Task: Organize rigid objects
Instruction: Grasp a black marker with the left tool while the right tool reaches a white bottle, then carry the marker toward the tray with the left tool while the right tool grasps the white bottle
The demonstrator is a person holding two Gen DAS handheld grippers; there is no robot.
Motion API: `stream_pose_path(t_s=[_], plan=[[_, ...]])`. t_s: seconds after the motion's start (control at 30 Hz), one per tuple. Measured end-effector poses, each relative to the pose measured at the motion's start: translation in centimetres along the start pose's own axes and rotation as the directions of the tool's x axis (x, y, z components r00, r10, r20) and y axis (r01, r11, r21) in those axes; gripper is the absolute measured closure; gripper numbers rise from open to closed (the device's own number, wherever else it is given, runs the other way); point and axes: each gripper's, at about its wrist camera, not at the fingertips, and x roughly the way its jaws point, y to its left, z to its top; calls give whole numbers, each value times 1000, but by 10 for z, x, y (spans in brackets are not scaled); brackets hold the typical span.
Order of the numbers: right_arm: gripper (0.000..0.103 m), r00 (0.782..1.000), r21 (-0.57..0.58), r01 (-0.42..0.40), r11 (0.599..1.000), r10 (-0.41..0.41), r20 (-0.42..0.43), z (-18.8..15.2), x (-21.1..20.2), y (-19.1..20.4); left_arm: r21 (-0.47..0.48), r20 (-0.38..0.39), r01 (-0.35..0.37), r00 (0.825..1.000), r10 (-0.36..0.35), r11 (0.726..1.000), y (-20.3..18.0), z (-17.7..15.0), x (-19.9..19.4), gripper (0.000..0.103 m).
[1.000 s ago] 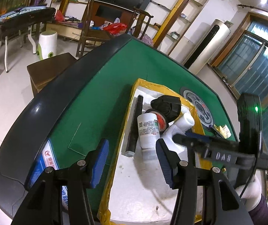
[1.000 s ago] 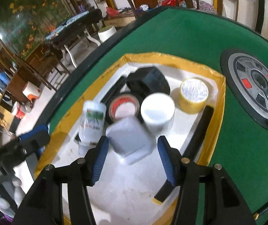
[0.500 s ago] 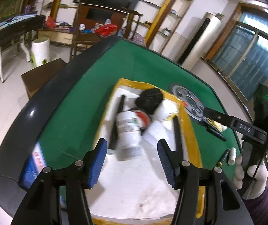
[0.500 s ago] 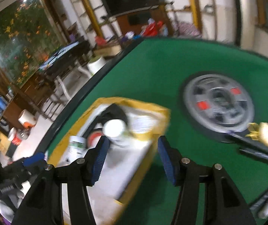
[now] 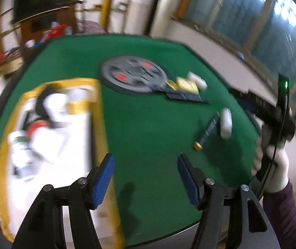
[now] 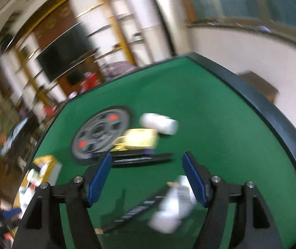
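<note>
A: Grippers? Count?
B: Two. Left gripper (image 5: 145, 178) and right gripper (image 6: 148, 178) both empty, jaws opening over the green table (image 5: 143, 124).
A: Objects?
B: One yellow-edged tray (image 5: 98, 112), contents blurred; one white bottle (image 5: 225, 122) and one black pen (image 5: 207, 131) lay loose on the felt.

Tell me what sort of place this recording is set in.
Most likely a home living room with a games table. The green felt table has a round control panel at its centre, like an automatic mahjong table, and a dark television sits among wall shelves behind it.
</note>
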Motion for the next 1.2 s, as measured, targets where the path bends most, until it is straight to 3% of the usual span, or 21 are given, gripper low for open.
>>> stream_pose_path(t_s=[0.13,0.27,0.43,0.6,0.63,0.67,0.77,0.97,1.2], plan=[[33,999,85,44,995,-46,18,-5,5,-48,101,-83,15,997,-6,995,-54,6,44,37],[33,1000,157,20,987,-23,16,-9,5,-74,208,-92,-16,995,36,978,-97,17,83,37],[33,1000,137,-13,991,9,26,-11,5,-71,335,-70,-61,994,89,940,-136,29,119,37],[33,1000,97,-26,995,24,14,-11,7,-63,393,-34,-101,992,125,914,-153,32,134,37],[33,1000,99,-28,995,27,11,-11,7,-63,395,-28,-102,992,123,913,-155,32,134,43],[33,1000,104,-30,994,30,7,-11,7,-64,389,-31,-89,994,109,917,-155,32,134,60],[33,999,125,-34,992,35,-8,-11,12,-68,371,-46,-65,995,88,926,-155,31,132,86],[33,999,127,-24,992,30,-42,-14,19,-67,236,-81,23,997,-4,972,-127,29,119,89],[33,996,28,-15,1000,17,-92,-18,29,-45,127,10,70,997,-72,989,-89,15,59,89]])
